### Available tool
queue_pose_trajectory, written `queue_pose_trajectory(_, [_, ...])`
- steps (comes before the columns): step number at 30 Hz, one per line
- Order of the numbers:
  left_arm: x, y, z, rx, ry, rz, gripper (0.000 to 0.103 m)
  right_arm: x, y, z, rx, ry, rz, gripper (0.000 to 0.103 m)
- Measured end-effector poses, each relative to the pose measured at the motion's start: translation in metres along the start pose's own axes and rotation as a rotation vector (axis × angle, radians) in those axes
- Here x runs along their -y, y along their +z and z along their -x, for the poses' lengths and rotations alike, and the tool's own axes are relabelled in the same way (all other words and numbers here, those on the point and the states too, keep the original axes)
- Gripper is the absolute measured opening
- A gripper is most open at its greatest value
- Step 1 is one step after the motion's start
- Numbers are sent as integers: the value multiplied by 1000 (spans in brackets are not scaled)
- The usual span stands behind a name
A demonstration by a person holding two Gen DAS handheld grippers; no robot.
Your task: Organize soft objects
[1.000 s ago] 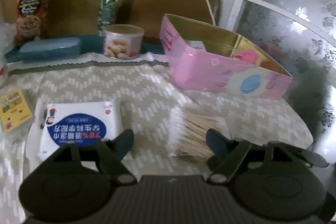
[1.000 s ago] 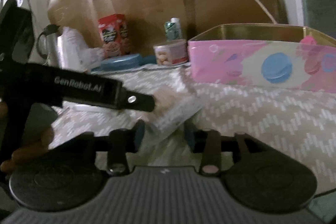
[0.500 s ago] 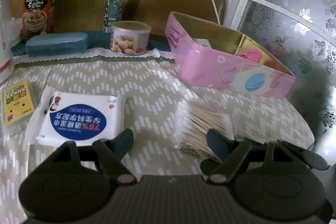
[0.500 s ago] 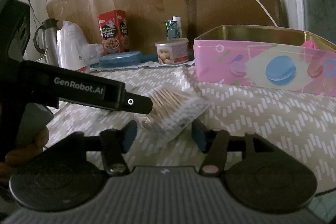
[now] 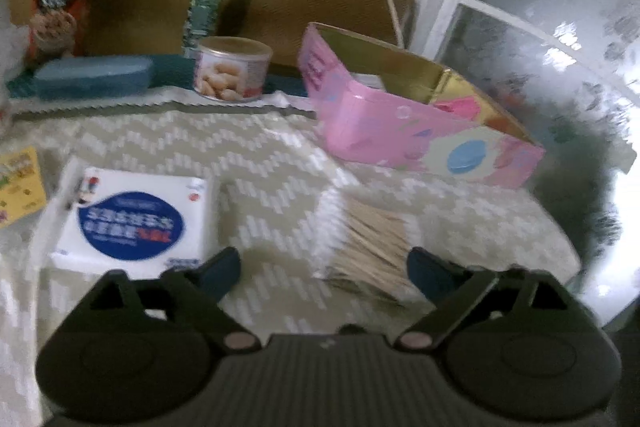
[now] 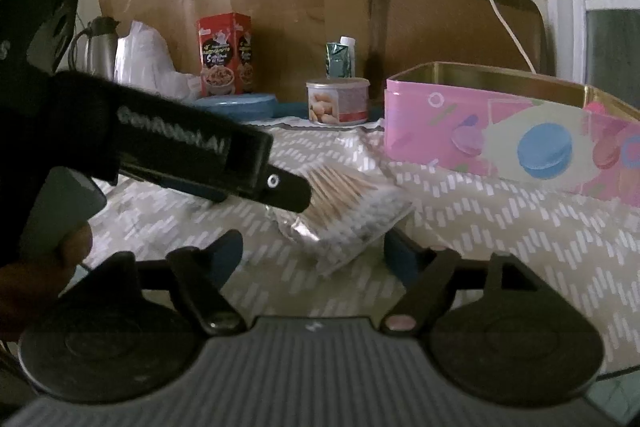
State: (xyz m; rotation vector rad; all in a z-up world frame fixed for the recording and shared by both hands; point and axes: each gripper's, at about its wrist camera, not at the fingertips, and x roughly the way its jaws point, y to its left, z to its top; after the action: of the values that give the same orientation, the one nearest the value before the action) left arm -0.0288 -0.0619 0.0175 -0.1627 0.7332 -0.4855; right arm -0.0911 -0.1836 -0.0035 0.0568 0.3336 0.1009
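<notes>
Both sets of jaws stand wider than a second ago and are opening. Right hand-held gripper point(image 6: 314, 253) straddles cotton swab pack point(image 6: 346, 213) on desk point(image 6: 500, 227), pads clear. Left hand-held gripper point(image 5: 324, 267): nothing gripped; pink tin point(image 5: 420, 131) beyond.

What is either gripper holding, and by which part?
Nothing. Both the left gripper and right gripper are opening around the cotton swab pack, which lies on the table.

Open patterned cloth on the bench point(image 5: 264, 163) lies clear between the white wipes packet point(image 5: 132, 219) and the clear bag of wooden cotton swabs point(image 5: 368, 243). Beyond, the open pink rectangular tin point(image 5: 404, 135) walls off the right, and the black left gripper point(image 6: 168, 151) reaches across over the swabs.
</notes>
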Motion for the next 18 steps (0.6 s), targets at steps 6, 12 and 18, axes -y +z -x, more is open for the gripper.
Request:
queue_pose_trajectory(6, [-3, -1, 4, 17, -45, 13, 96, -6, -5, -1, 16, -18, 37, 92])
queue_pose_trajectory(12, [-3, -1, 7, 43, -74, 4, 102, -5, -5, 0, 17, -15, 19, 98])
queue_pose_trajectory(18, [-7, -4, 3, 35, -94, 10, 102, -5, -6, 0, 16, -17, 26, 102])
